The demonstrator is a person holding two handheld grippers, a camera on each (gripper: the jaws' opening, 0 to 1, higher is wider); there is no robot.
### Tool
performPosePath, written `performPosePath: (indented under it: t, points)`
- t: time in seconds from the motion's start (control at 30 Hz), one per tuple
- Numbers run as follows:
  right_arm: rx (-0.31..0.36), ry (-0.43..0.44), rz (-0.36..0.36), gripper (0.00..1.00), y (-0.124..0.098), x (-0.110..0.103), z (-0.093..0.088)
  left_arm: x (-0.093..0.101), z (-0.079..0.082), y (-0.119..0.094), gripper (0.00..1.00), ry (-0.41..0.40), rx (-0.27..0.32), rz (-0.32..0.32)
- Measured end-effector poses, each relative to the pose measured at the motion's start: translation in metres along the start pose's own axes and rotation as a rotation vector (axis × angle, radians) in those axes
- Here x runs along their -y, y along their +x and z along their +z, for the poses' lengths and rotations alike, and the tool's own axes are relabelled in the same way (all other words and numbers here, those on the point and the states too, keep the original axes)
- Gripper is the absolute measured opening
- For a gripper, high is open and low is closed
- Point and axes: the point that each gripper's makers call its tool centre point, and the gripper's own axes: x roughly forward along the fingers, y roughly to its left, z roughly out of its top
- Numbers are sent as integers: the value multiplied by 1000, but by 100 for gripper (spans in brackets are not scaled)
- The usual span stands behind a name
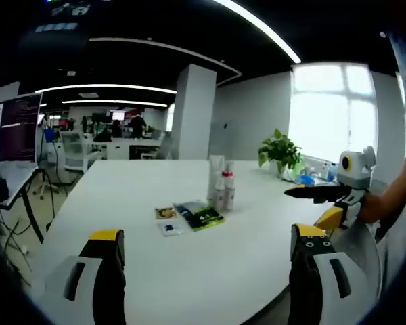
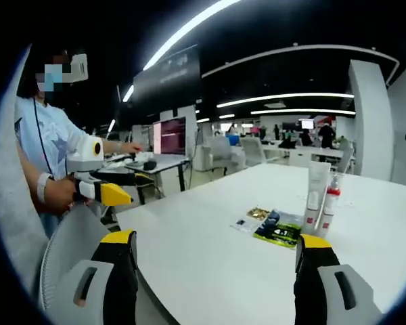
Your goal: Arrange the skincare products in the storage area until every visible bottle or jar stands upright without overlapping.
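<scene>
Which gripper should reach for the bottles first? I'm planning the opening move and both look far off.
Neither by much. Left, perhaps: in the left gripper view the bottles stand nearly centred between its open jaws, while in the right gripper view they sit off to one side. Both grippers are empty.

The left gripper (image 1: 206, 254) has its jaws spread wide apart, nothing between them, the yellow-tipped ends pointing forward and level. The right gripper (image 2: 216, 254) is likewise wide open and holds nothing. In the left gripper view the right gripper comes in from the right edge, held by the person's hand (image 1: 370, 208), with a forearm reaching up behind it; its dark jaws point toward the left of that view. In the right gripper view the left gripper appears at the left, gripped by a hand (image 2: 59, 193) with a band at the wrist, its yellow-tipped jaw pointing right.
</scene>
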Motion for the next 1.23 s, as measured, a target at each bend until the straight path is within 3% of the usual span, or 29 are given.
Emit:
performPosePath:
  t: [0.1, 0.13, 0.2, 0.33, 0.57, 1.23]
  points:
    - [13, -48, 12, 99, -1, -4, -2, 8, 3, 4, 99, 42, 26, -6]
    - [13, -56, 11, 99, -2, -5, -2, 16, 11, 7, 99, 92, 81, -34]
    - [11, -55, 12, 99, -2, -5, -2, 28, 16, 9, 99, 115, 132, -70]
    - [15, -55, 9, 99, -2, -4, -2, 26, -7, 12, 99, 85, 46, -64]
    - [4, -50, -26, 99, -3, 6, -6, 22, -18, 15, 99, 70, 9, -45]
    - [-73, -15, -58, 99, -2, 14, -21, 22, -26, 15, 99, 93, -34, -36]
